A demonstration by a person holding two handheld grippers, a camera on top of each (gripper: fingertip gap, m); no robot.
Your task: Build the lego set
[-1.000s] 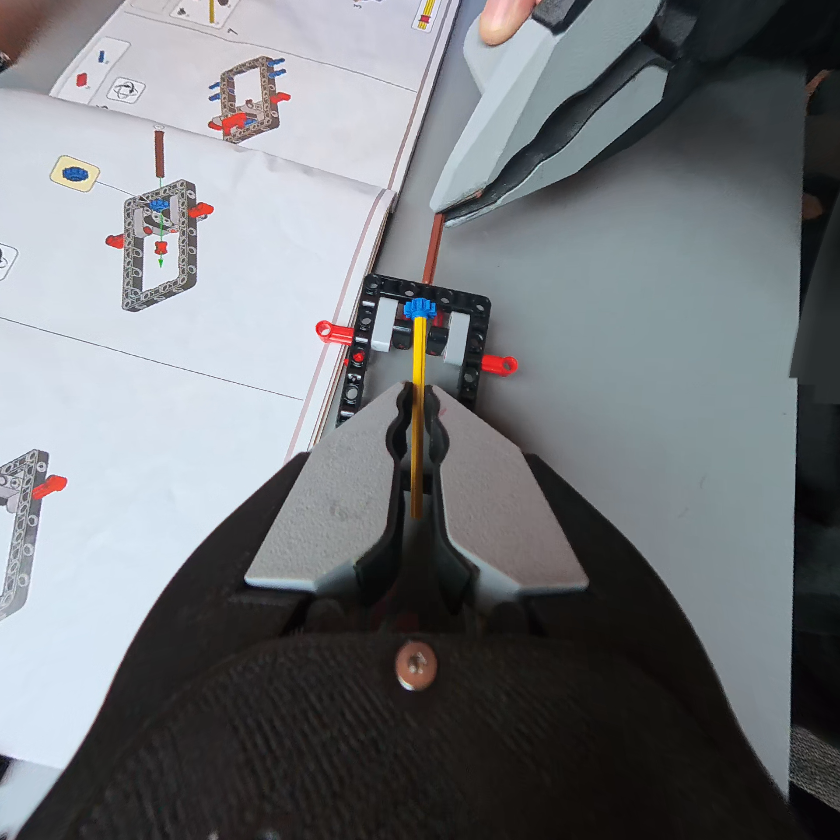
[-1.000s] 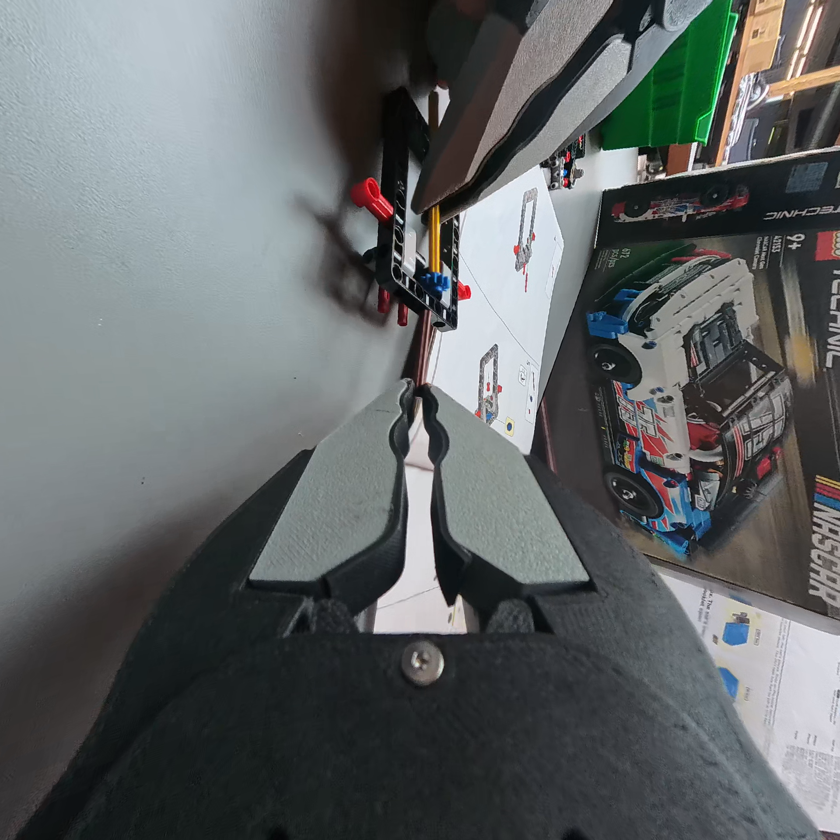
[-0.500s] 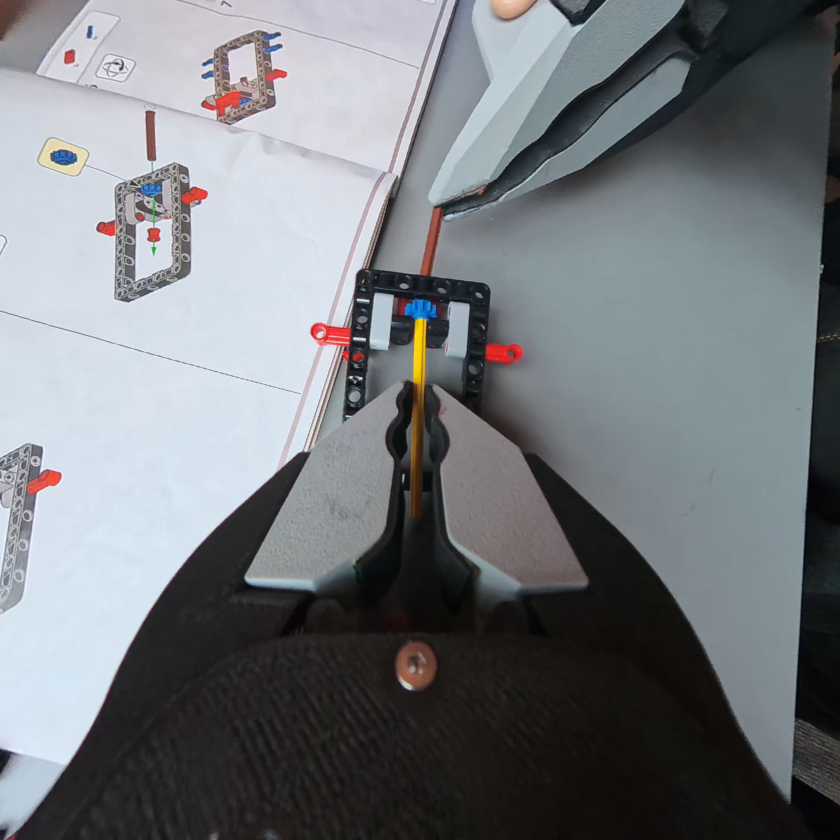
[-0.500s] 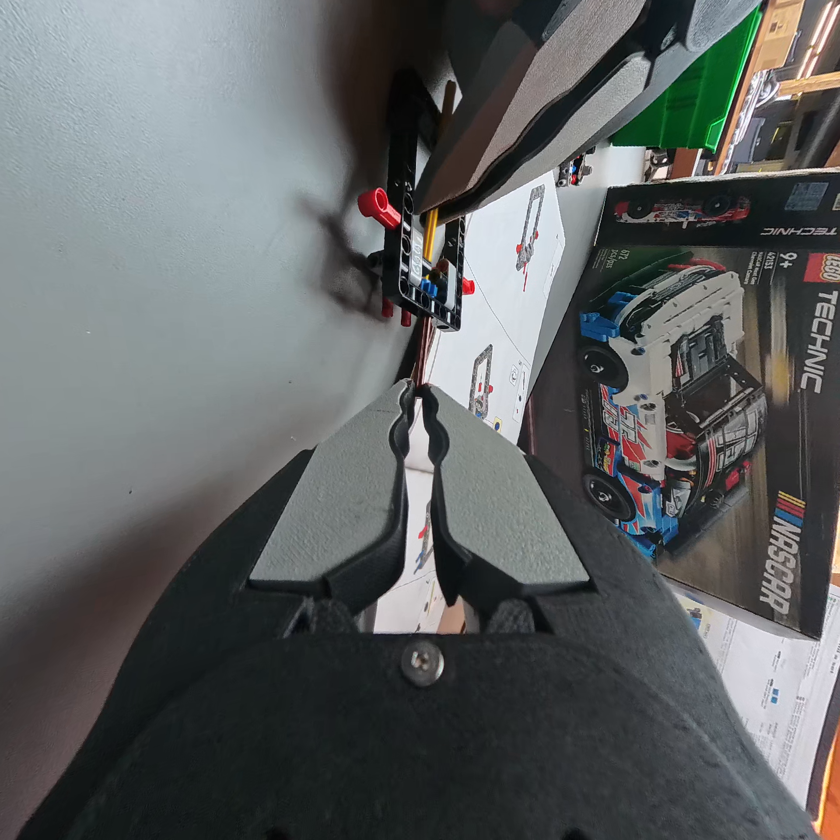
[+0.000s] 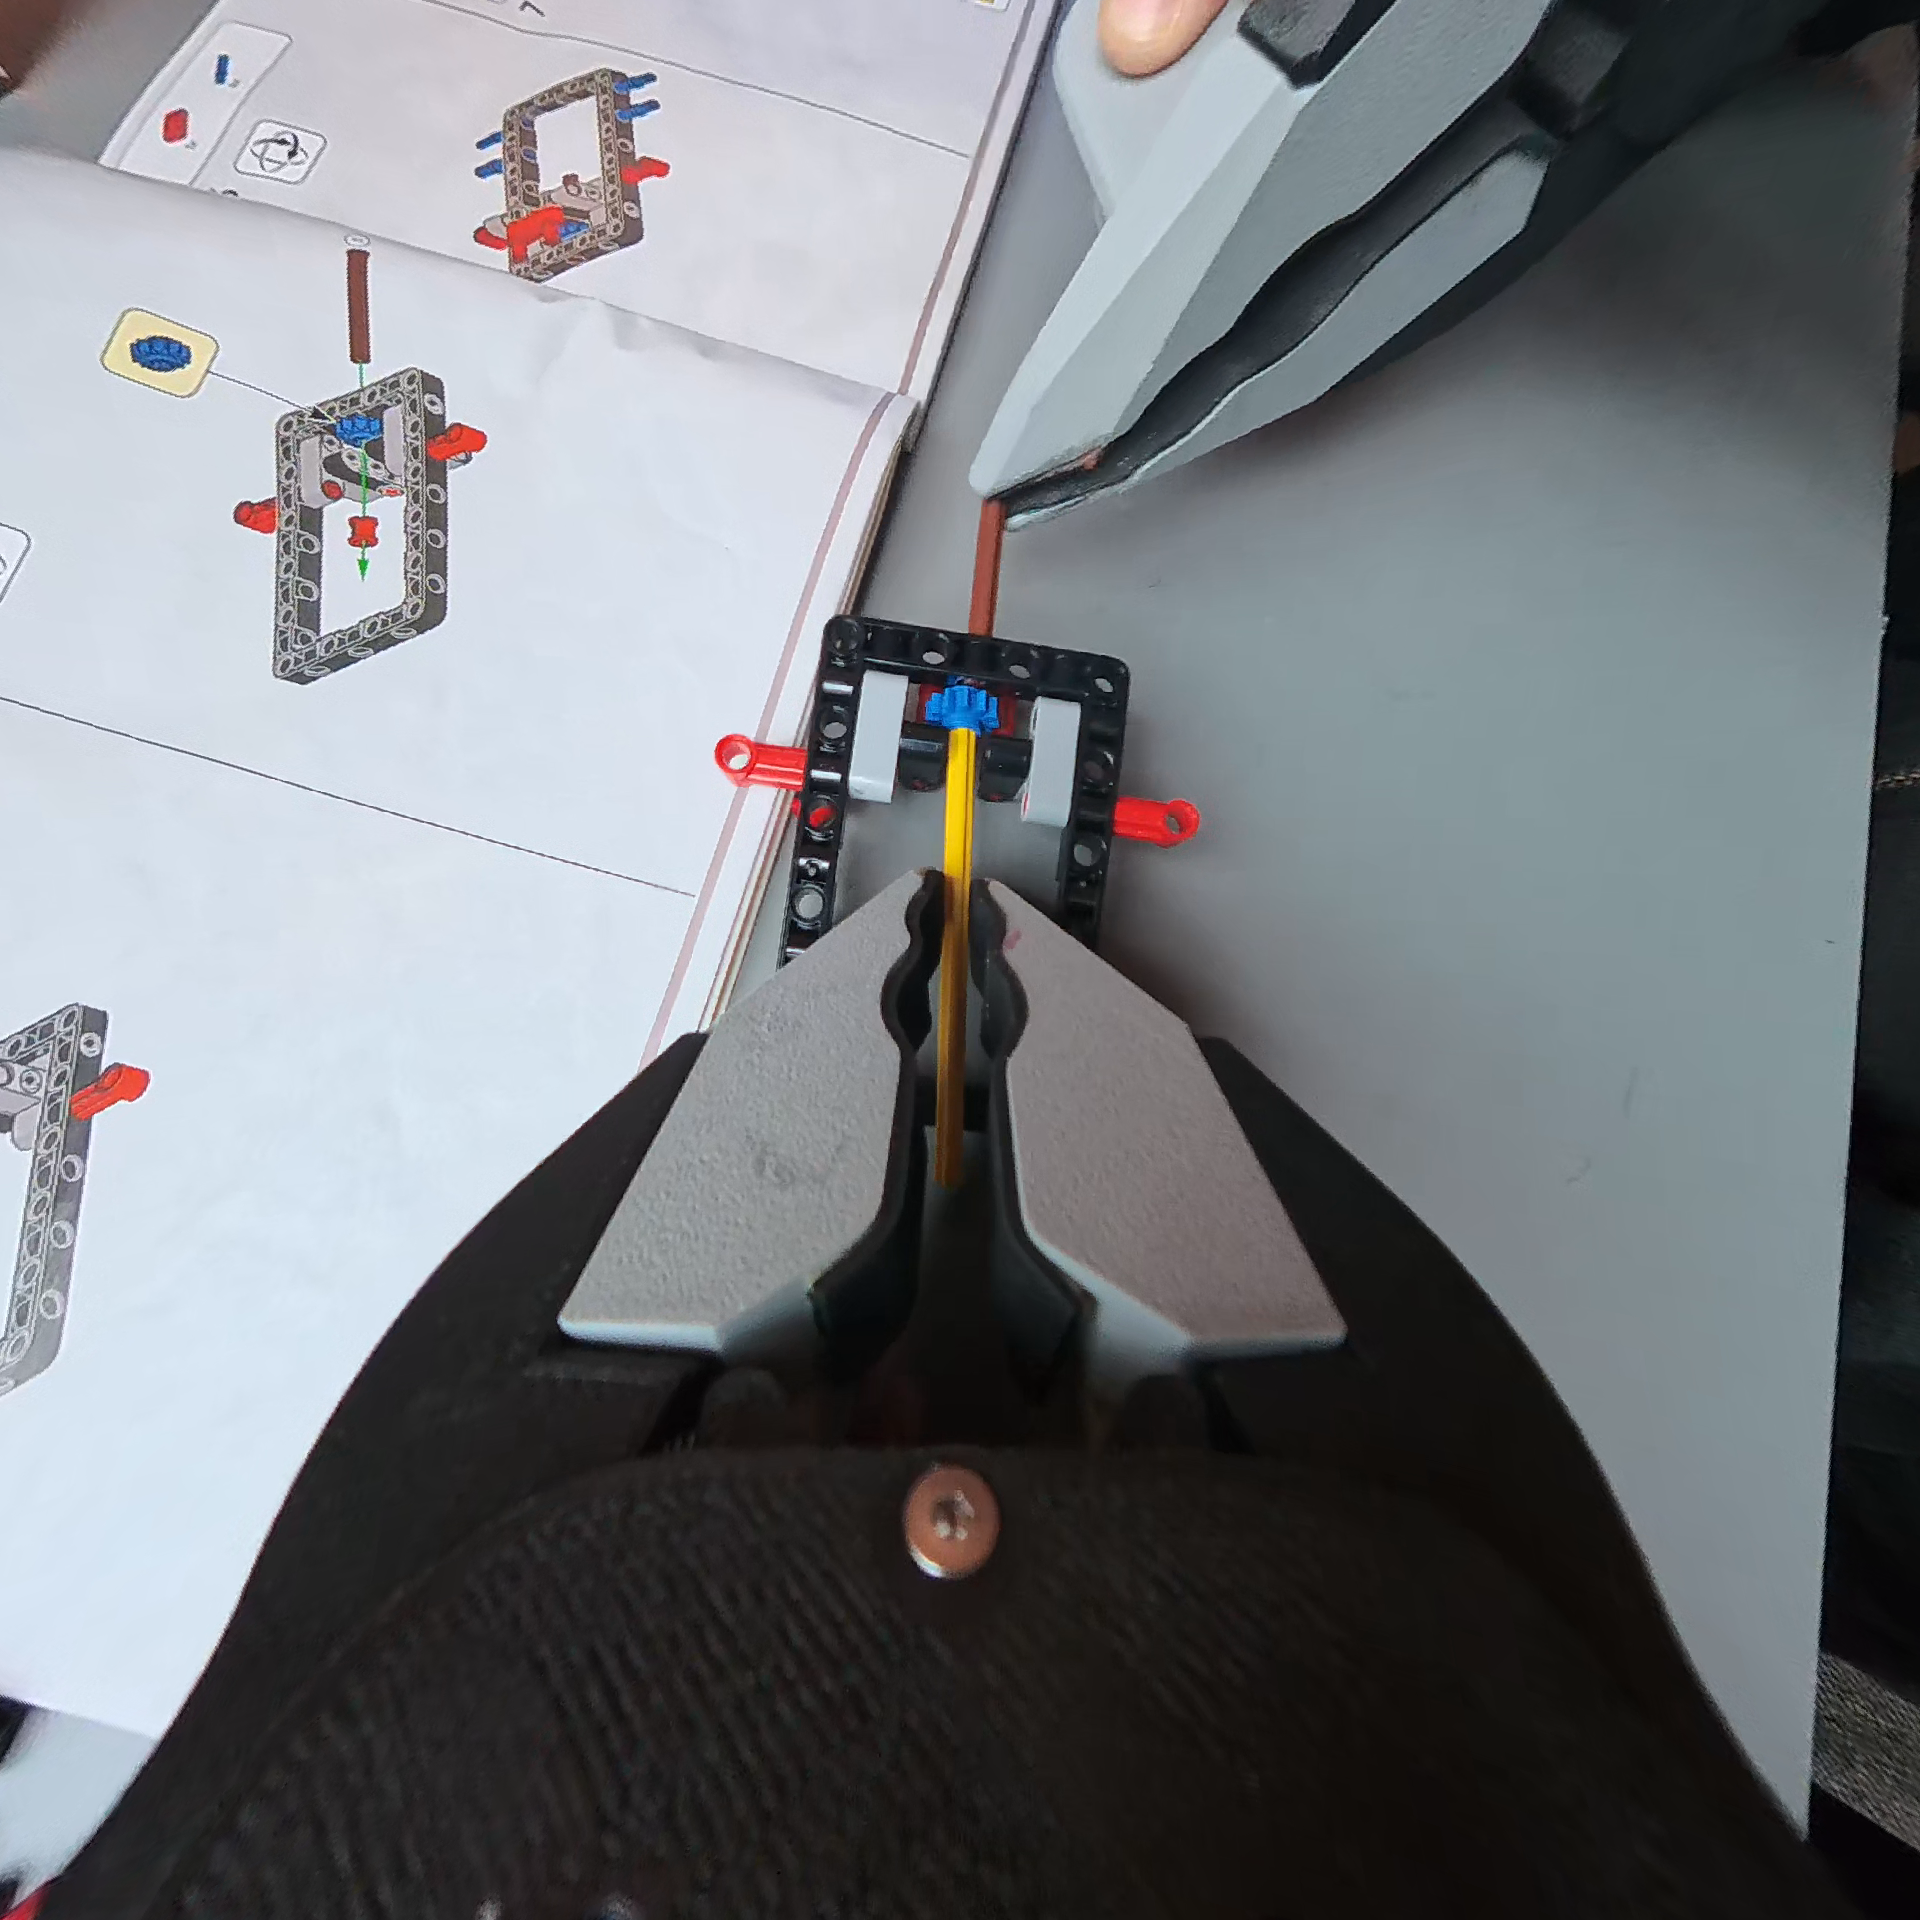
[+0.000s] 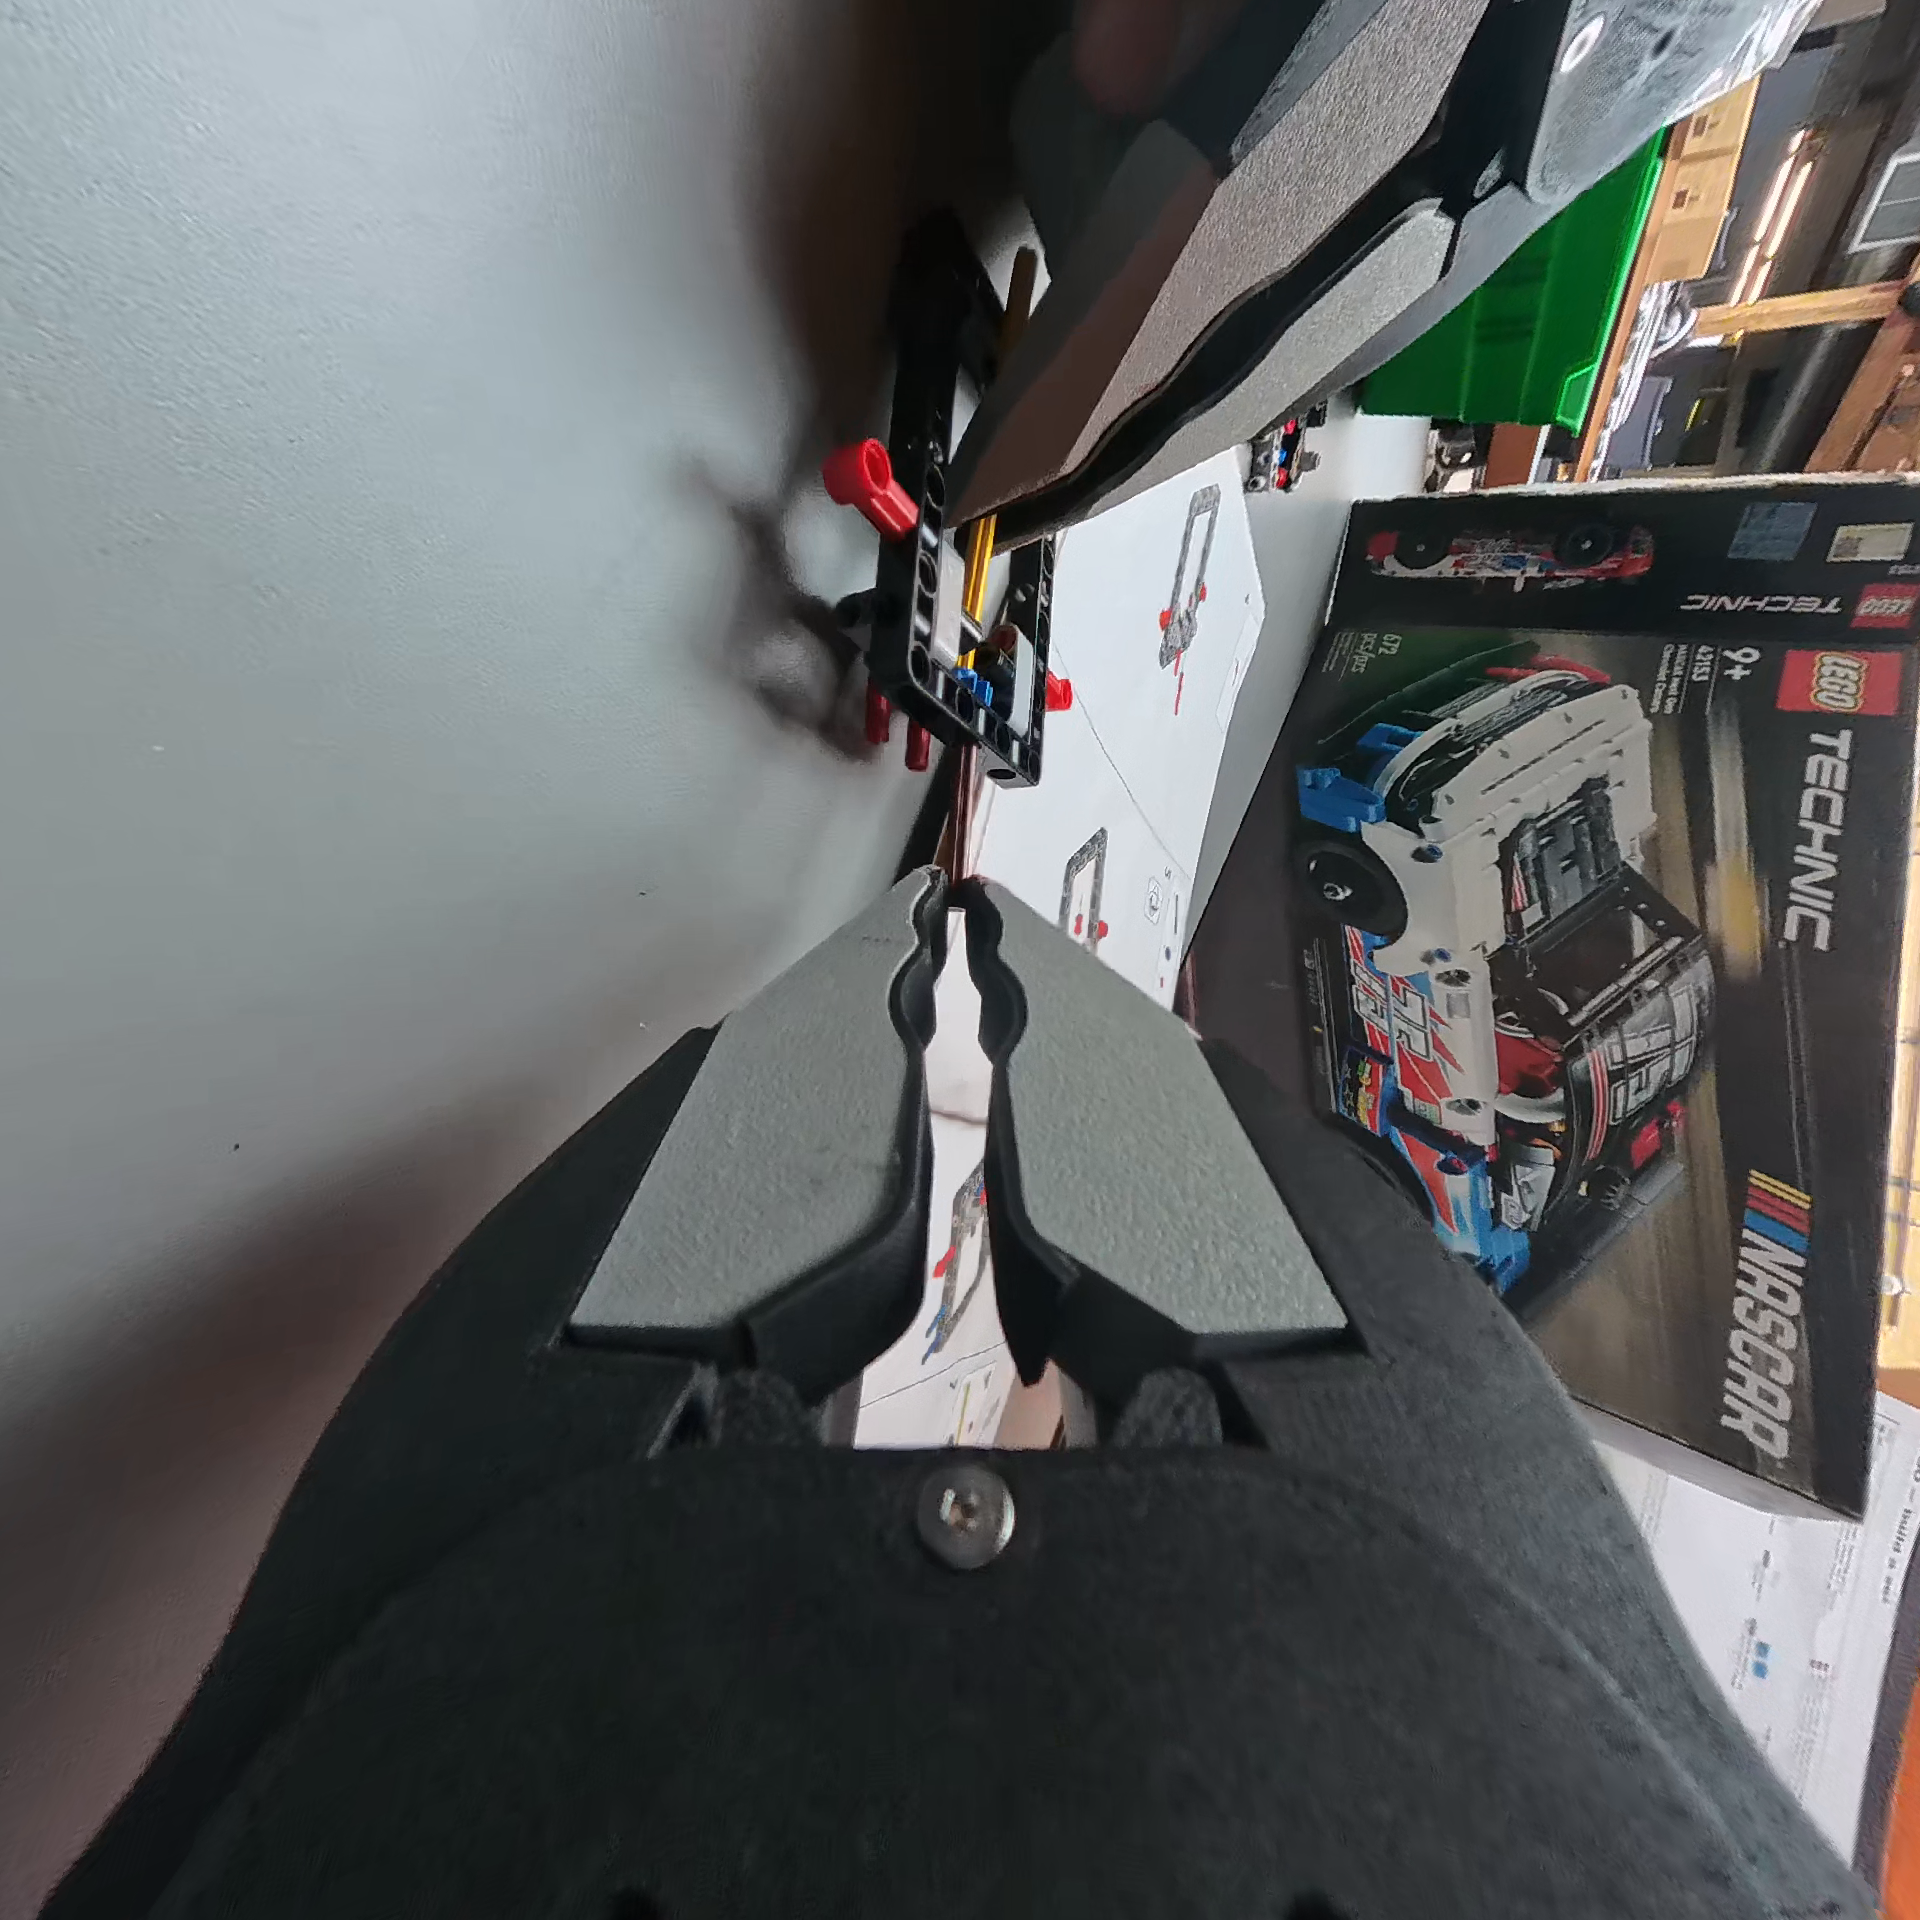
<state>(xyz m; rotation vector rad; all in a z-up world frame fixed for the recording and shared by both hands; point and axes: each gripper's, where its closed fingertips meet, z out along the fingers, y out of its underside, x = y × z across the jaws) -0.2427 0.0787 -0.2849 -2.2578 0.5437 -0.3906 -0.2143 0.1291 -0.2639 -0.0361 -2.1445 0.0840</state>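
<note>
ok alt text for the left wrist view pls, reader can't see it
The left claw is shut on a yellow axle reaching a blue gear inside a black frame on a grey table. Opposite, the right claw grips a brown axle at the frame's far edge; an open instruction booklet lies left.

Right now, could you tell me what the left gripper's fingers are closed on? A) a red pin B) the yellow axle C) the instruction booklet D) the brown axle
B: in the left wrist view the left gripper has its fingers pinched on the yellow axle, which runs forward to the blue gear inside the black frame.
</note>
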